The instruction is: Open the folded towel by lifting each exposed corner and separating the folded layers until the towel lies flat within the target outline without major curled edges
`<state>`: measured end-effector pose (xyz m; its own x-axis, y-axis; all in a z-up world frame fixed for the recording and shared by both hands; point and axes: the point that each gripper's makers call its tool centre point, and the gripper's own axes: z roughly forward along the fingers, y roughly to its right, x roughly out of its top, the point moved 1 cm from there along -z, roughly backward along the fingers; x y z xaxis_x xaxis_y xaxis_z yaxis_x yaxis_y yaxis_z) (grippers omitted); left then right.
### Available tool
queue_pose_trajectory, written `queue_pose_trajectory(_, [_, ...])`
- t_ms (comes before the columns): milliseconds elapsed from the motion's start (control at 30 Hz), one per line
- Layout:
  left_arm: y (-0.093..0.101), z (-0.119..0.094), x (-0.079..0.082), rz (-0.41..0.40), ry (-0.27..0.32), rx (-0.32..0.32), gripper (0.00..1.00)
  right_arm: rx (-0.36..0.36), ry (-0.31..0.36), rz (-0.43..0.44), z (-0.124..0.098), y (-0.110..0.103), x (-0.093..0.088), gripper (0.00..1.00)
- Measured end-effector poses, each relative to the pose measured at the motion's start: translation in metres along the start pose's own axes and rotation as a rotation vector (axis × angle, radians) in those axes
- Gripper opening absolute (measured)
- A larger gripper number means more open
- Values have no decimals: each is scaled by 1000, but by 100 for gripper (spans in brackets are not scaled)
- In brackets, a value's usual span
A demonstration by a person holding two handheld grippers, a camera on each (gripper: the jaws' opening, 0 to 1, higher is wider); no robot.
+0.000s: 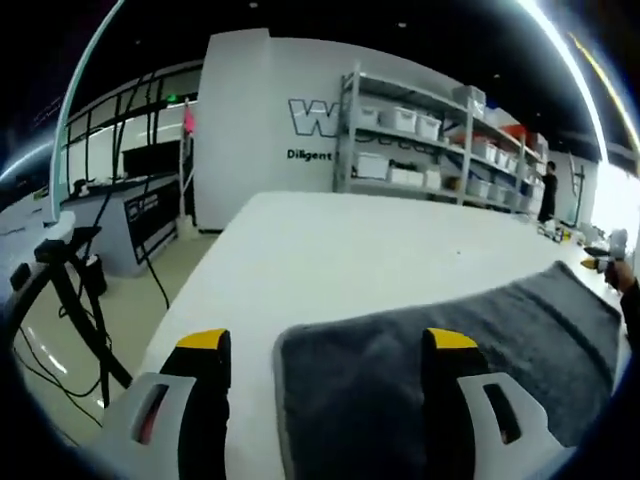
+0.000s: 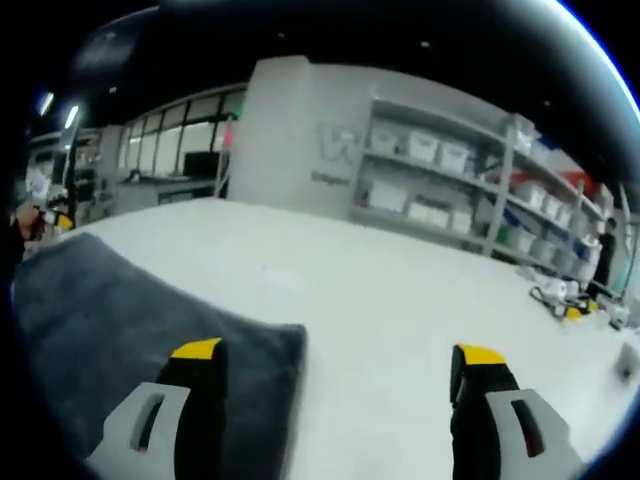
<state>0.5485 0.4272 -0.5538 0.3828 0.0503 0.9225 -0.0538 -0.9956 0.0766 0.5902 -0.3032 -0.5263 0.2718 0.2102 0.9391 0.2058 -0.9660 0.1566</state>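
Left gripper view shows my left claw (image 1: 328, 352) spread over the grey towel's (image 1: 450, 340) corner on the white table (image 1: 330, 250); my right claw (image 2: 338, 362) is spread too. Next I should probably pinch both corners.

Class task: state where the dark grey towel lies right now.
The dark grey terry towel lies on the white table, spanning both claws: its left end under the left claw, its right end by the right claw.

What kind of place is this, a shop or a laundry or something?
More likely a lab or workshop hall than either: metal shelving stacked with storage bins, lettering on a wall, and a big white table where a grey towel lies between the handheld grippers.
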Motion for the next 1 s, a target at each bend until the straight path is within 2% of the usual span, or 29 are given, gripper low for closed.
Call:
queue_pose_trajectory(100, [3,0,-2,-4,-5,-11,76,15,-11,13,0,-3,-2,95])
queue_pose_trajectory(200, [4,2,-6,10,-22,-14,73,38,-30,16,0,-9,-6,91])
queue_pose_trajectory(267, [1,2,-7,16,-21,0,67,56,-37,18,3,-13,-8,89])
queue_pose_trajectory(367, [-5,4,-8,24,-23,24,72,74,-39,3,5,-20,-10,87])
queue_pose_trajectory(467, [-7,4,-10,23,-34,28,67,74,-43,-17,7,-21,-8,83])
queue_pose_trajectory(633, [-7,12,-5,26,-75,-8,64,64,-56,-59,2,-23,7,82])
queue_pose_trajectory(667, [-6,13,-3,23,-82,-19,64,65,-52,-61,0,-24,11,80])
queue_pose_trajectory(700, [-4,14,-2,13,-92,-44,64,72,-48,-53,-1,-25,16,75])
queue_pose_trajectory(767, [3,17,-3,-54,-111,-111,61,93,-56,-39,-2,-28,22,66])
queue_pose_trajectory(833, [-2,20,0,-49,-104,-108,59,86,-61,-32,-2,-30,31,69])
queue_pose_trajectory(933, [-4,24,-4,-15,-133,-103,57,137,-110,-20,2,-39,41,69])
queue_pose_trajectory(967, [-3,26,-5,-10,-137,-110,55,142,-121,-17,4,-40,41,68])
queue_pose_trajectory(1000, [-2,27,-5,-9,-140,-116,54,153,-160,-23,7,-42,37,66])
